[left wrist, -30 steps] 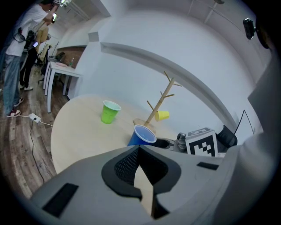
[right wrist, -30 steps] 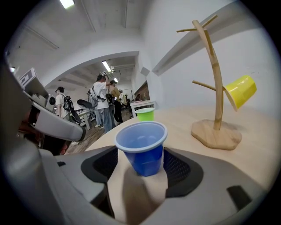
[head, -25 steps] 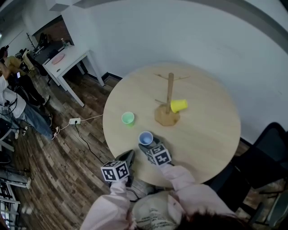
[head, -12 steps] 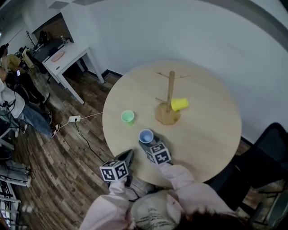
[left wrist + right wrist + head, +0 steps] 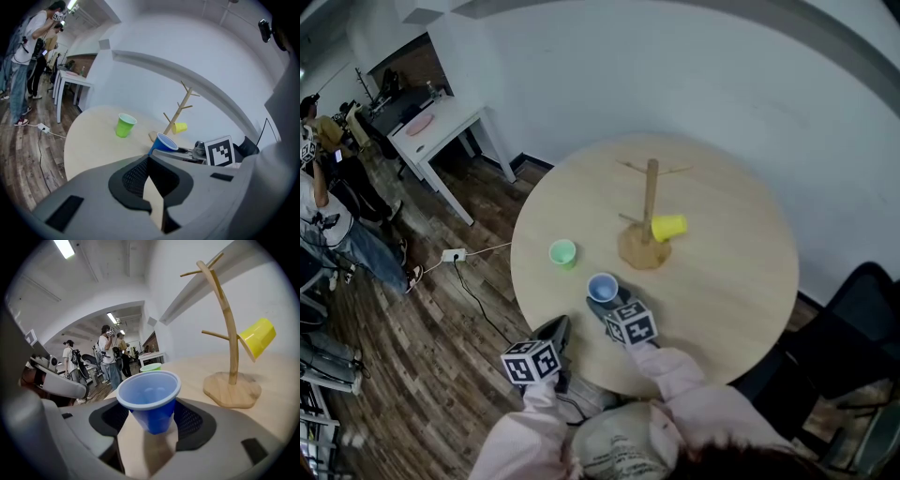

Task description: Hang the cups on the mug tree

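Note:
A blue cup (image 5: 603, 287) stands upright near the round table's front edge. My right gripper (image 5: 602, 298) is shut on its lower body, and in the right gripper view the pads (image 5: 190, 420) press the blue cup (image 5: 150, 399) from both sides. A green cup (image 5: 562, 253) stands upright to the left. The wooden mug tree (image 5: 649, 202) is at the table's middle, with a yellow cup (image 5: 669, 227) hanging on a low right branch. My left gripper (image 5: 558, 328) hovers at the table's near-left edge, shut and holding nothing.
The round wooden table (image 5: 722, 281) stands close to a white wall. A black chair (image 5: 853, 337) is at the right. On the floor at left lie a power strip and cable (image 5: 455, 253). A white desk (image 5: 441, 127) and people (image 5: 328, 187) are far left.
My left gripper has drifted slightly down and to the left at the table's edge. The right gripper stays at the blue cup. The cups and tree have not moved.

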Available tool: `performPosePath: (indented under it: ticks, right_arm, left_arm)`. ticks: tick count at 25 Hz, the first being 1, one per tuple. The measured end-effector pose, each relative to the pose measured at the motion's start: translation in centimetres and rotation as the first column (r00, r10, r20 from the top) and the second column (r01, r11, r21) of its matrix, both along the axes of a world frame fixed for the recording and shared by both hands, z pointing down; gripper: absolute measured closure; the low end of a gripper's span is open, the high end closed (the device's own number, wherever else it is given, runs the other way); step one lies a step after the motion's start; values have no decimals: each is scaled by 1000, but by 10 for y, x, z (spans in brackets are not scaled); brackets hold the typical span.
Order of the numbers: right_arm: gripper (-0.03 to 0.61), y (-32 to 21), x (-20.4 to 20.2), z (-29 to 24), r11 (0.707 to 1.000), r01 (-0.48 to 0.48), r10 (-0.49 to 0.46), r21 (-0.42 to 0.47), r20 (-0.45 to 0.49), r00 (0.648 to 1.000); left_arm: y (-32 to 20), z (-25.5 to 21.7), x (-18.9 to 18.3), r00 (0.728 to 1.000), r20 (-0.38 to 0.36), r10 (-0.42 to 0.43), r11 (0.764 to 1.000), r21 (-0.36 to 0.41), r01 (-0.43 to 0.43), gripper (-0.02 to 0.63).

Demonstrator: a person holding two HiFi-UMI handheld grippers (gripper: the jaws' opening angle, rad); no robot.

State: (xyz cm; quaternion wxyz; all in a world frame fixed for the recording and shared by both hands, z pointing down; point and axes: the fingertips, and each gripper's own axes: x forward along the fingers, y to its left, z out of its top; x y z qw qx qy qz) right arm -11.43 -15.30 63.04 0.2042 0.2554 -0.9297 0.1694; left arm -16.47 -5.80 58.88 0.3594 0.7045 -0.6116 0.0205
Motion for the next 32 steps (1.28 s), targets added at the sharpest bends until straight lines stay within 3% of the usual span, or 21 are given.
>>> performPosePath:
  ticks: [23, 32]
  right_arm:
    - [281, -14, -3, -54, 995, 20, 0, -97, 196, 981]
    - [281, -34, -23, -70, 990, -20, 57, -138, 270, 961]
  left_arm:
    - [-22, -53, -1, 995, 32, -91, 986, 144, 86, 609]
    - [-46, -59, -14, 998, 53, -26, 986, 168, 17, 609]
